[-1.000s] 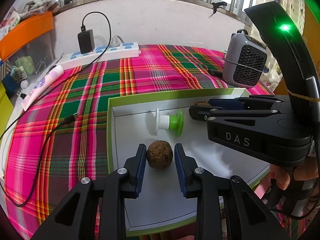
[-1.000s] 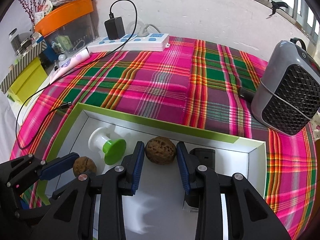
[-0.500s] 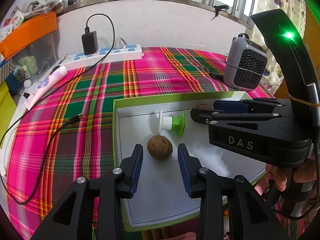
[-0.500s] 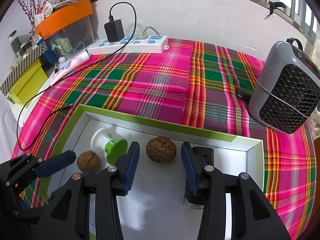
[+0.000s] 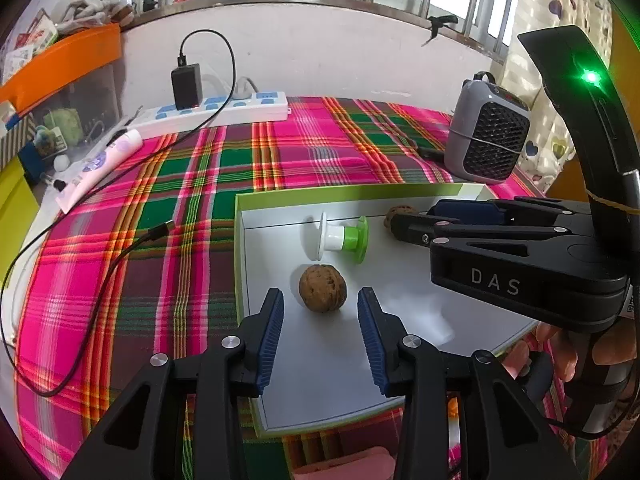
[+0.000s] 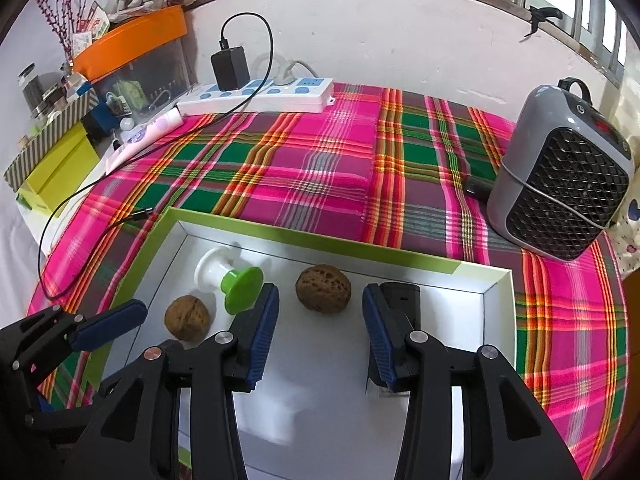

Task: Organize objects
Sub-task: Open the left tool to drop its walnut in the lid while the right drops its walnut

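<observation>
Both walnuts are seen resting in the white tray (image 5: pixel 280 360) w/ green rim. Left gripper (image 5: pixel 320 312) is opening; round walnut (image 5: pixel 322 288) lies untouched btw. its pads. Right gripper (image 6: pixel 320 320) is released, pitted walnut (image 6: pixel 323 289) just ahead, apart from pads.

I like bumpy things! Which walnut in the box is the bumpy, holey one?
The darker pitted walnut by the black block; the smoother walnut sits left of the green spool.

Two walnuts (image 6: pixel 323 289) and spool (image 6: pixel 229 280) in tray (image 6: pixel 496 304) on tablecloth (image 6: pixel 320 176).
</observation>
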`<state>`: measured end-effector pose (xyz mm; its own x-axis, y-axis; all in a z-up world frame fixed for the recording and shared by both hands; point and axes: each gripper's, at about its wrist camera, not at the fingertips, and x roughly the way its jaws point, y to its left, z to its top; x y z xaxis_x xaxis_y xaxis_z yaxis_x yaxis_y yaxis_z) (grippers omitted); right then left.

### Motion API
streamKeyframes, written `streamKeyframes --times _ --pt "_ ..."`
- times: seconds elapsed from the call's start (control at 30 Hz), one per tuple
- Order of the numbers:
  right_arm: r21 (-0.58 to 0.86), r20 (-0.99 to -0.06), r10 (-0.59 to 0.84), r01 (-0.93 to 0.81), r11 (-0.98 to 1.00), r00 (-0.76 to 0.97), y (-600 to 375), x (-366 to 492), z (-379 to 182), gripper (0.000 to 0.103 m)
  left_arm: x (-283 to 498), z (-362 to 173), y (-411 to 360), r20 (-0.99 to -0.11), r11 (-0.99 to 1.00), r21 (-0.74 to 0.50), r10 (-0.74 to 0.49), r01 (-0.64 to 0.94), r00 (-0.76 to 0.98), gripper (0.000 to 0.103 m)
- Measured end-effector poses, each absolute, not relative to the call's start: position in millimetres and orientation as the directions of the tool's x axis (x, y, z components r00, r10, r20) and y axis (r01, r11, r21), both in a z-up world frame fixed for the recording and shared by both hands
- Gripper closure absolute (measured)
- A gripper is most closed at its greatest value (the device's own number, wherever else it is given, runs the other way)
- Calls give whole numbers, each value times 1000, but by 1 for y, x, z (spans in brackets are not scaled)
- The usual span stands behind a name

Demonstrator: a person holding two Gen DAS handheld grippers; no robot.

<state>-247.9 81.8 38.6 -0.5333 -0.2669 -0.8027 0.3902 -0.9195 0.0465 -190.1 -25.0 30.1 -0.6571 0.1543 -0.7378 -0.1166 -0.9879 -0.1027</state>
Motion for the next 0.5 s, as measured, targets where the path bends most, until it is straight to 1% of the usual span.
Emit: streamKeyframes --times 0.5 --pt "59 -789 -279 385 -921 -547 87 -227 46 58 -170 38 -30 -724 -988 -113 156 -107 -672 65"
